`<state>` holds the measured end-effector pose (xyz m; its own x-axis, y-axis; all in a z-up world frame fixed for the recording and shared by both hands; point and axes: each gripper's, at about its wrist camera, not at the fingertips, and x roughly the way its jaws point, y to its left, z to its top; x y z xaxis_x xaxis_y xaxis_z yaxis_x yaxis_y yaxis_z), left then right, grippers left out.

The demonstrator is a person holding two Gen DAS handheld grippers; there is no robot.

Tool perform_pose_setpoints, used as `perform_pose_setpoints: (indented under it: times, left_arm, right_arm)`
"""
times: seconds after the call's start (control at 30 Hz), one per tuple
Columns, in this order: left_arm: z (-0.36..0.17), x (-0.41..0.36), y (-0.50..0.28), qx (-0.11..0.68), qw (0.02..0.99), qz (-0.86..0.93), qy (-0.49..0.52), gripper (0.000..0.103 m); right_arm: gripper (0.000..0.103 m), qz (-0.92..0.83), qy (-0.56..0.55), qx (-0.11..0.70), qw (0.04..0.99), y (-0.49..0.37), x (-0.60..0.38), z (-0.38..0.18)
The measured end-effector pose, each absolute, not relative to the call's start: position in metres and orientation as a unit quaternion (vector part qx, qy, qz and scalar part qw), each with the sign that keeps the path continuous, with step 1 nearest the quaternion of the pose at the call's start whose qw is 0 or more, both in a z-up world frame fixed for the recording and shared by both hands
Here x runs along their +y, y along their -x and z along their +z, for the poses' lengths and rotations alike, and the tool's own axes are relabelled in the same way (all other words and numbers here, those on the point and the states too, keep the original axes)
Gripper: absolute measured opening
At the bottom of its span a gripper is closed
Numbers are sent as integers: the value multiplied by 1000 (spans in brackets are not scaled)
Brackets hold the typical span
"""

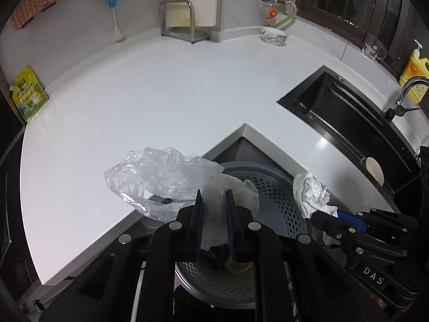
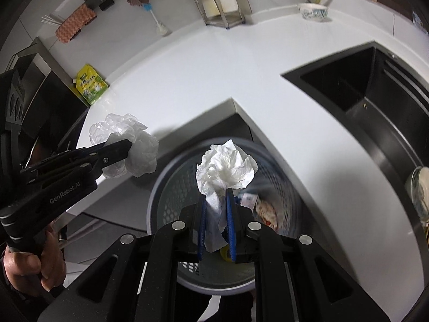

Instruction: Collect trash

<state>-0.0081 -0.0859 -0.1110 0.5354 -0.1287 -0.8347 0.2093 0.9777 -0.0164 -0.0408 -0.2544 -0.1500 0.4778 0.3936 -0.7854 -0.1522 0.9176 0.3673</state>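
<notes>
Your left gripper pinches the clear plastic bag; your right gripper clamps the crumpled tissue, both above the perforated bin.

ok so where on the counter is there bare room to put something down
The widest bare patch is the middle of the white counter, bordered by the yellow pouch, the metal rack, the bowl and the sink. It is crowded over the trash bin, where both grippers hold a plastic bag and a tissue.
</notes>
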Motion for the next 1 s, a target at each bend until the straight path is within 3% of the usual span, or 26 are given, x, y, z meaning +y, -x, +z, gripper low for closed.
perform_pose_setpoints:
  times: [0.17,0.2,0.23,0.3,0.43,0.6,1.0]
  left_arm:
    - [-120,-79,10,487,868,-88,-37,22]
    - [-120,-77,10,489,868,-87,-32,30]
    - [-119,-76,10,490,867,-89,-29,36]
    - [-117,-73,13,485,870,-81,-31,67]
    - [-111,-67,16,479,874,-69,-29,72]
    - [-106,-57,19,481,875,-53,-14,86]
    - [-87,-55,27,469,882,-32,-22,94]
  right_arm:
    - [15,160,-126,492,846,41,-251,-157]
    - [19,160,-126,494,845,41,-251,-158]
    - [30,160,-125,494,845,41,-250,-158]
    - [51,155,-122,491,848,41,-249,-157]
    - [54,148,-119,492,850,41,-249,-154]
    - [57,137,-122,494,850,42,-250,-145]
    - [63,138,-117,488,854,52,-248,-127]
